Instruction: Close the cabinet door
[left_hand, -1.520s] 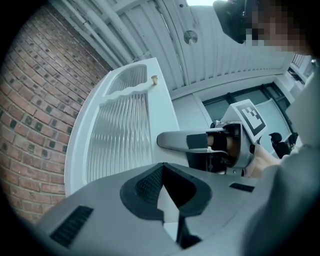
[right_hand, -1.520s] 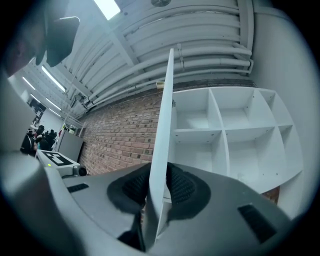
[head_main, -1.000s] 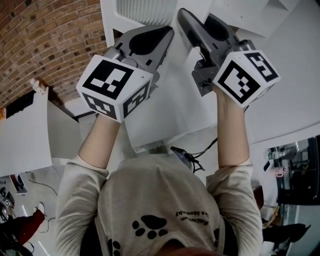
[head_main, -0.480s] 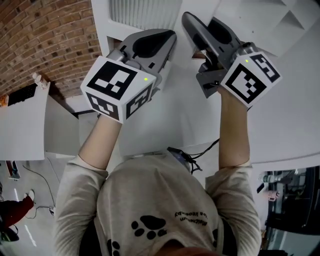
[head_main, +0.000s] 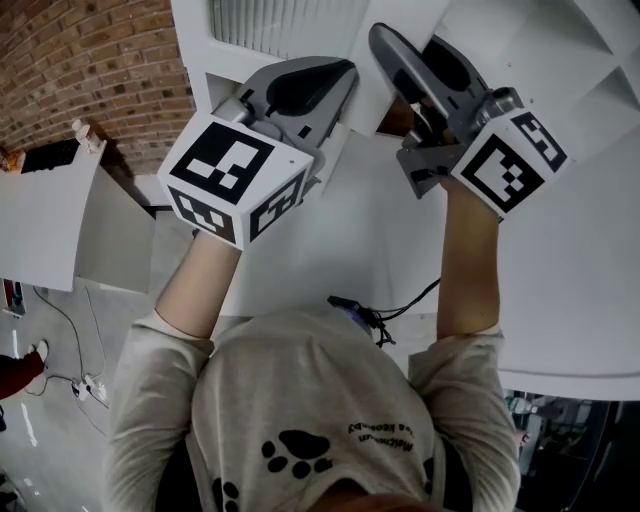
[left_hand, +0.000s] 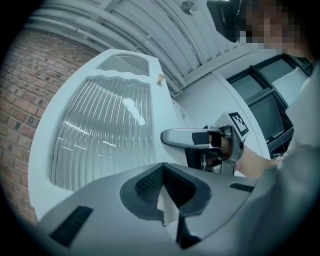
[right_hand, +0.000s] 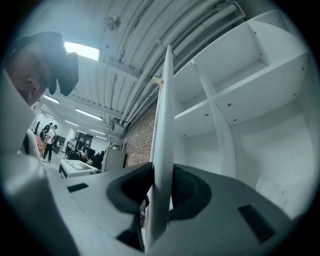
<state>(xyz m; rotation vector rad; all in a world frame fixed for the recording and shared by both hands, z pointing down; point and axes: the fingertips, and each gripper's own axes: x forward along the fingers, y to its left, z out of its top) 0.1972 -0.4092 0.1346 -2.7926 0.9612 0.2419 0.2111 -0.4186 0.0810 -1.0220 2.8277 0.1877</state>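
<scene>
Two grippers are raised to the white cabinet door (right_hand: 164, 100), which stands open, seen edge-on in front of the cabinet's bare shelves (right_hand: 240, 80). On the door's free edge the right gripper (right_hand: 161, 176) has its jaws clenched, a pad against each face. Near the door's ribbed glass pane (left_hand: 100, 130), the left gripper (left_hand: 162, 169) has its jaws drawn together on nothing.

White cabinet shelves (right_hand: 235, 87); a cable (head_main: 70, 345) (thin, dark) crosses the floor (head_main: 50, 430).
</scene>
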